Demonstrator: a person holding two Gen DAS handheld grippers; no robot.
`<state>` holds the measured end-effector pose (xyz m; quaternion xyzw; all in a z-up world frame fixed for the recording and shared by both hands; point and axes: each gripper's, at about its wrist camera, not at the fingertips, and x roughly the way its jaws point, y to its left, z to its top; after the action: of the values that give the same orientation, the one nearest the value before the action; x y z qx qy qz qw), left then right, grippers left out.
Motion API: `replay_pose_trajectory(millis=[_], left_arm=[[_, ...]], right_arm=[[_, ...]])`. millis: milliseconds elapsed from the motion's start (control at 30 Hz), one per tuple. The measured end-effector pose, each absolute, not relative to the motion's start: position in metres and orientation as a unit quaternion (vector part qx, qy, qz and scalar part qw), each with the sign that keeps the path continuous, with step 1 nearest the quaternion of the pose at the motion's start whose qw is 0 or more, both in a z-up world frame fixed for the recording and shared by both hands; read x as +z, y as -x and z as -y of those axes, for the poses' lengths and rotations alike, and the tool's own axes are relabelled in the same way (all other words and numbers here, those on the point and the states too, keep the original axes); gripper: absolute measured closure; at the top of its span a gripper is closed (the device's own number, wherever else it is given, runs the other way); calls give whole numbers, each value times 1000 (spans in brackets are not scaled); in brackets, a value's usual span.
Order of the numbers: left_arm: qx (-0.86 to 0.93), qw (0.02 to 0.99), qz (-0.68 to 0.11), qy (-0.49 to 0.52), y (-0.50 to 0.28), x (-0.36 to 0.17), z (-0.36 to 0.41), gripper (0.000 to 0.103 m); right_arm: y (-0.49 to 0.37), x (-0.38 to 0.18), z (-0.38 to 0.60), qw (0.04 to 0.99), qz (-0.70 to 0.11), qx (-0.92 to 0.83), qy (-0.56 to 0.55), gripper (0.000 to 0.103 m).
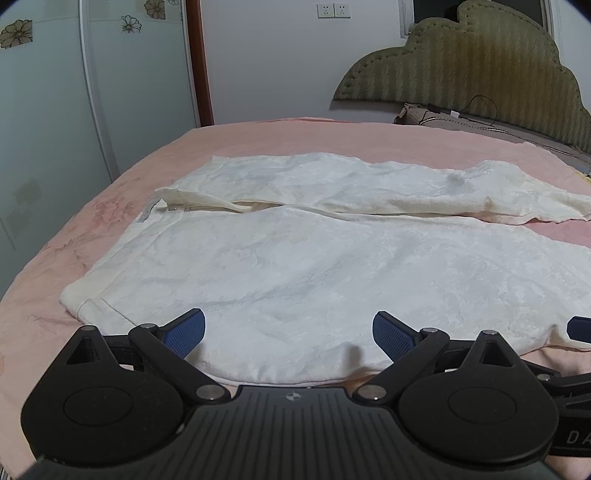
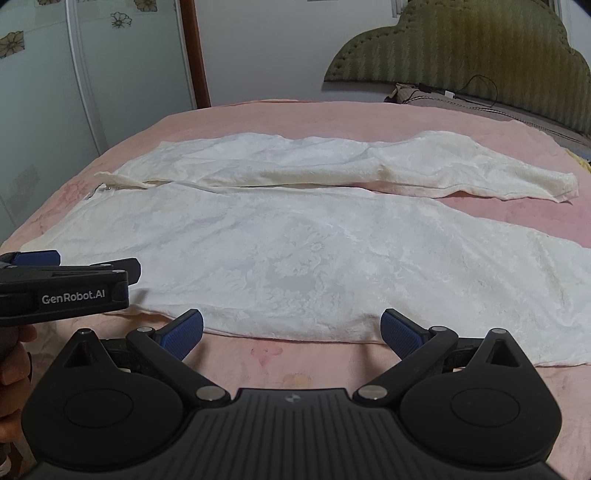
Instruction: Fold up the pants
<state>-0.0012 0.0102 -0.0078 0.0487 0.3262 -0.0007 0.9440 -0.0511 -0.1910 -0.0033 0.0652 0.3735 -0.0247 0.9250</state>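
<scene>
Both claws — left gripper [image 1: 289, 334], right gripper [image 2: 291, 332] — gaped empty just short of the cream-white patterned fabric pants [image 1: 314, 266]; pinching the near leg's edge together would likely fold cleanest.

A pink bed sheet [image 1: 258, 136] covers the bed. An olive padded headboard [image 1: 461, 62] stands at its far right edge, a black cable [image 1: 480, 107] beneath it. Wall sockets [image 1: 334, 11] sit above; flowered wardrobe doors [image 1: 48, 92] stand left.

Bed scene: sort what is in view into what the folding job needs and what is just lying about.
Part of the job:
white pants, spread flat
left gripper, open at the near edge of the pants
right gripper, open
pink bedsheet under the pants

Just lying about:
black cable
green headboard
wall sockets
</scene>
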Motion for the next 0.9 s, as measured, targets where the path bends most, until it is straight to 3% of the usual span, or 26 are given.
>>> replay_pose_trajectory(millis=[900], left_arm=[[-6,940,-335,-60,10,-12,-15,3]], right_arm=[[54,-8,185,921,-387,-14,-54,0]])
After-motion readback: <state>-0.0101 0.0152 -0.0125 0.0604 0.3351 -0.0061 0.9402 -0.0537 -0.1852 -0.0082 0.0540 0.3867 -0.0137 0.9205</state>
